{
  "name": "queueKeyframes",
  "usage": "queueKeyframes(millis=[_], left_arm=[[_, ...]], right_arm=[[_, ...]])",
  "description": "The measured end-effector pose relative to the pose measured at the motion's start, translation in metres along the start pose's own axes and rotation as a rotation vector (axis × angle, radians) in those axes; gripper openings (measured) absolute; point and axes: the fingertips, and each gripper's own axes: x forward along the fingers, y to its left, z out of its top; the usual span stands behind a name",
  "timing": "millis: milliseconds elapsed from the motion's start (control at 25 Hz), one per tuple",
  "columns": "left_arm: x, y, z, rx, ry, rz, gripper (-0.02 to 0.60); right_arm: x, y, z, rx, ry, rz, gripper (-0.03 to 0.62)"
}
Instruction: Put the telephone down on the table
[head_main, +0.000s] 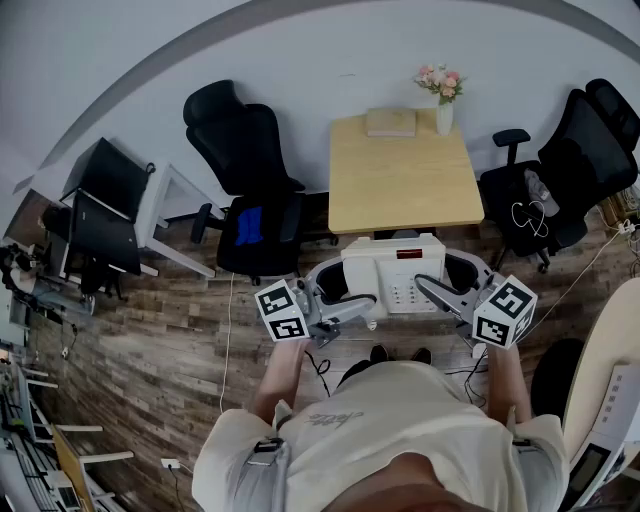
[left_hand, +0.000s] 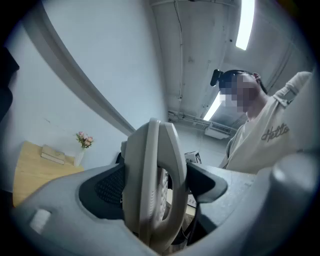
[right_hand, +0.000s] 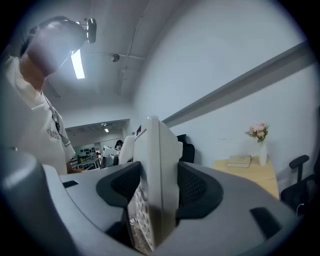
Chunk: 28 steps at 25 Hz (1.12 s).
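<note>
A white desk telephone (head_main: 392, 272) with a keypad hangs in the air in front of the person, just short of the near edge of a light wooden table (head_main: 402, 190). My left gripper (head_main: 347, 297) is shut on its left side, where the handset lies. My right gripper (head_main: 437, 287) is shut on its right side. In the left gripper view the telephone (left_hand: 151, 165) stands edge-on between the dark pads of the left gripper (left_hand: 159, 184). In the right gripper view the telephone (right_hand: 152, 170) is likewise clamped edge-on in the right gripper (right_hand: 157, 189), its keypad facing down-left.
At the table's far edge lie a book (head_main: 391, 122) and a white vase of pink flowers (head_main: 442, 98). Black office chairs stand left (head_main: 250, 190) and right (head_main: 575, 165) of the table. A white desk (head_main: 172, 205) is further left. Cables run over the wooden floor.
</note>
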Motion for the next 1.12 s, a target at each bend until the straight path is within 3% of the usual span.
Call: queueKeyframes(millis=[680,1120], left_arm=[[-0.018,0.013,0.001,0.007,-0.015,-0.065,0.380],[-0.058,0.052,-0.013,-0.089,-0.022,-0.089,0.380]], right_arm=[[0.018,0.008,0.002,-0.050,-0.018,-0.056,0.221],[0.068,0.009,-0.024,0.008,0.034,-0.090,0.221]])
